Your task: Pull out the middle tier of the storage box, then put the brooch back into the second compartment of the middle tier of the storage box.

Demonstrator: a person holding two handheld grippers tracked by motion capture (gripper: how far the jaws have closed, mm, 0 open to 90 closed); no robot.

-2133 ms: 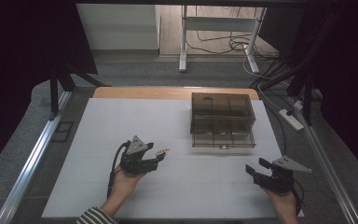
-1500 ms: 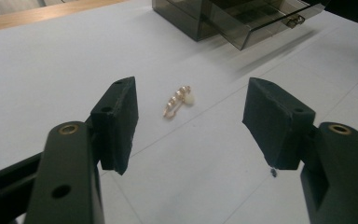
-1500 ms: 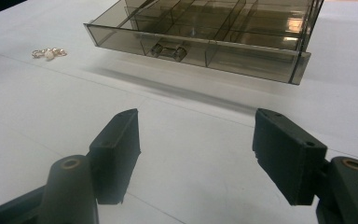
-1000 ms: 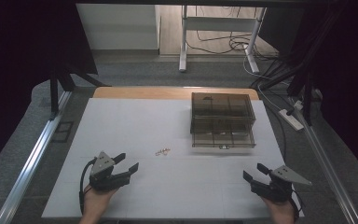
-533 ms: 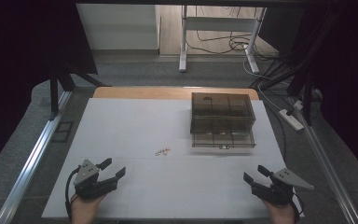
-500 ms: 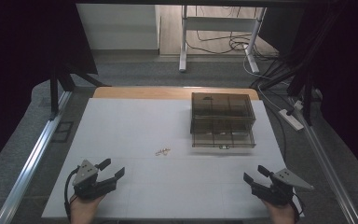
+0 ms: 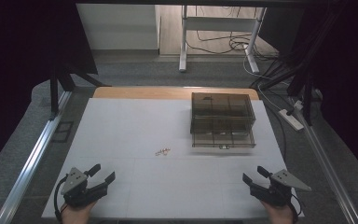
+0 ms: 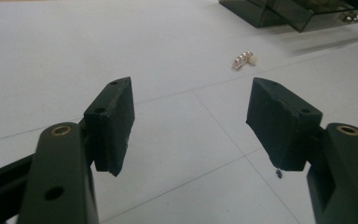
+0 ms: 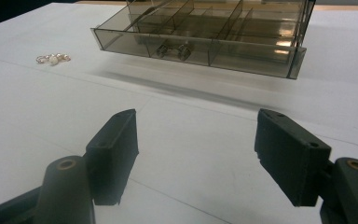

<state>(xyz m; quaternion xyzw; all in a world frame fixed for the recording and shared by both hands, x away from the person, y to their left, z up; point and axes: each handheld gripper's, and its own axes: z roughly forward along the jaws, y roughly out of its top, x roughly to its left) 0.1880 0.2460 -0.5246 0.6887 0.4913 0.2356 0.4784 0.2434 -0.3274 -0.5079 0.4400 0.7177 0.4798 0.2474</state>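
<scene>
From the high view, a small pale beaded trinket of pearl-like beads and thin metal (image 7: 162, 151) lies on the white table (image 7: 135, 121), left of and just nearer than a smoky translucent plastic drawer organiser (image 7: 221, 120) with its lower drawer pulled out. The left gripper (image 7: 100, 174) sits at the near left, the right gripper (image 7: 253, 176) at the near right; the left looks somewhat closer.

In the left gripper view, its fingers (image 8: 113, 122) stand wide and empty; the trinket (image 8: 244, 59) lies far and right, apparently angled.

In the right gripper view, its fingers (image 9: 114, 151) are wide, empty; the trinket (image 9: 52, 59) lies far left.
</scene>
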